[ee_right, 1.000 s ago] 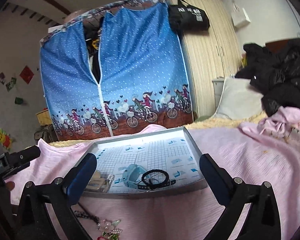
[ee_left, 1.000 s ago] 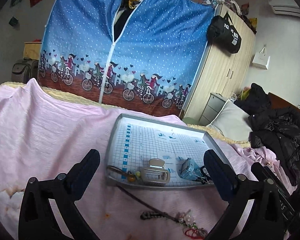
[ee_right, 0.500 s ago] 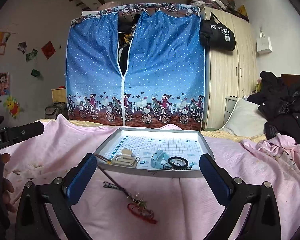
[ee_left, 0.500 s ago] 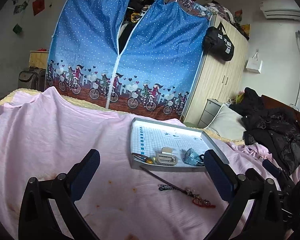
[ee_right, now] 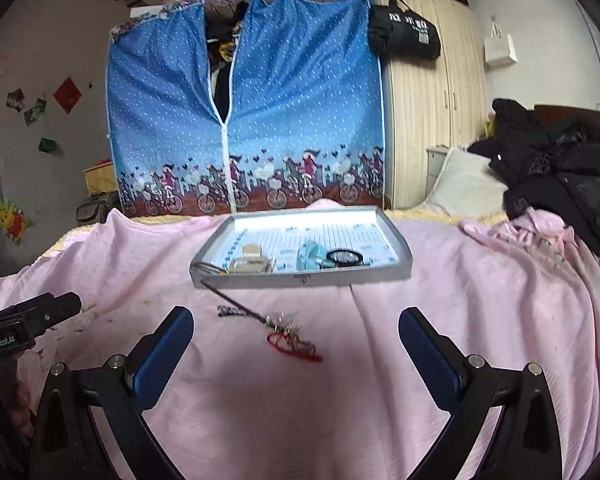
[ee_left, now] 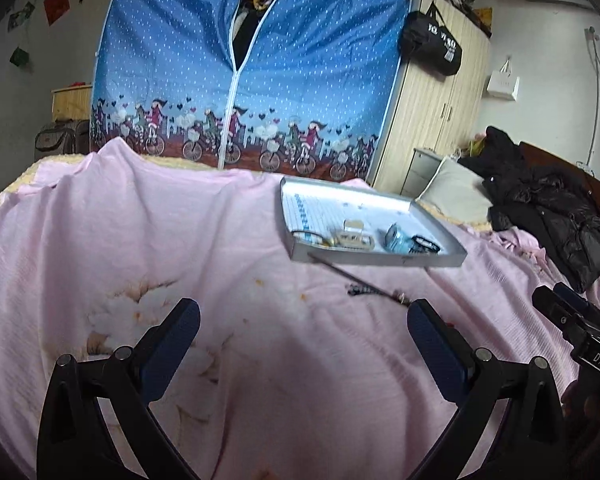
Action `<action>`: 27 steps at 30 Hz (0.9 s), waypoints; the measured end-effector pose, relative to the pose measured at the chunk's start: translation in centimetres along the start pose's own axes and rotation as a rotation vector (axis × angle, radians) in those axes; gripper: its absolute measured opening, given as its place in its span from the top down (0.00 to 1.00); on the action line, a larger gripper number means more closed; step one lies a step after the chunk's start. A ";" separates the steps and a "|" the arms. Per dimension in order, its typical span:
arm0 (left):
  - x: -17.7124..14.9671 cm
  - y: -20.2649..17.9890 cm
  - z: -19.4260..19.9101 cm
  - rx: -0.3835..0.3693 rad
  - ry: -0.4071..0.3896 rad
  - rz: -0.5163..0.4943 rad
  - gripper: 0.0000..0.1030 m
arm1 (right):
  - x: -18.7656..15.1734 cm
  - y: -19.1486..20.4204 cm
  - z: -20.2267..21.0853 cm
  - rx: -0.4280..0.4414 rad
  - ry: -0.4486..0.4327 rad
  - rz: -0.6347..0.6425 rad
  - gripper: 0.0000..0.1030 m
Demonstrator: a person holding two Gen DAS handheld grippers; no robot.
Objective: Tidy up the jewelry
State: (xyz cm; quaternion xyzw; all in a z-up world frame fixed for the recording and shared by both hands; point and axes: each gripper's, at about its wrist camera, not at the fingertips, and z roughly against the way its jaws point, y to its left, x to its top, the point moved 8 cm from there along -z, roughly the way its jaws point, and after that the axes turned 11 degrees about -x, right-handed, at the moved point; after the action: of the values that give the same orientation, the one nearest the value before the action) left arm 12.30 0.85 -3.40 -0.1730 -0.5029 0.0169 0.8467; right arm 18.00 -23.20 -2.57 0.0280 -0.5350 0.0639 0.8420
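**A:** While both tools hang clear of the bed, which step would you say is in hand?

**B:** A pause between pieces, I'd judge. The right tool [ee_right: 296,340] has its jaws spread wide with nothing between them, and the left tool [ee_left: 303,334] is the same, apart and empty, above the pink blanket [ee_right: 460,320].

**A:** And what lies just ahead of them?

**B:** The hair stick [ee_right: 236,306], loose on the blanket just in front of the tray [ee_right: 300,280]. Its charm cluster with the red cord [ee_right: 292,340] lies nearest the right tool.

**A:** Which way does it point?

**B:** In the right wrist view its long axis runs diagonally: the thin tip points up-left, at or touching the tray's front wall, and the decorated end trails down-right toward the tool.

**A:** What's already stowed?

**B:** A beige hair clip [ee_right: 250,264], a pale blue piece [ee_right: 310,258] and a black band [ee_right: 344,257] sit in the tray.

**A:** So the next move?

**B:** Probably lowering the right tool onto the shaft, jaws set across the axis, then closing. It's thin and flat on soft cloth, so the pinch could snag fabric.
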 end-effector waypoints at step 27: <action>-3.3 1.8 -2.1 0.023 0.194 0.078 0.01 | -6.0 -0.3 -4.1 0.015 0.336 -0.064 0.00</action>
State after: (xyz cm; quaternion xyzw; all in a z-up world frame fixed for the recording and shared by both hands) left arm 12.71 1.27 -7.69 -0.1836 -0.4114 0.0390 0.8919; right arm 19.24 -23.52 -9.74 0.0402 -0.3850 0.0447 0.9209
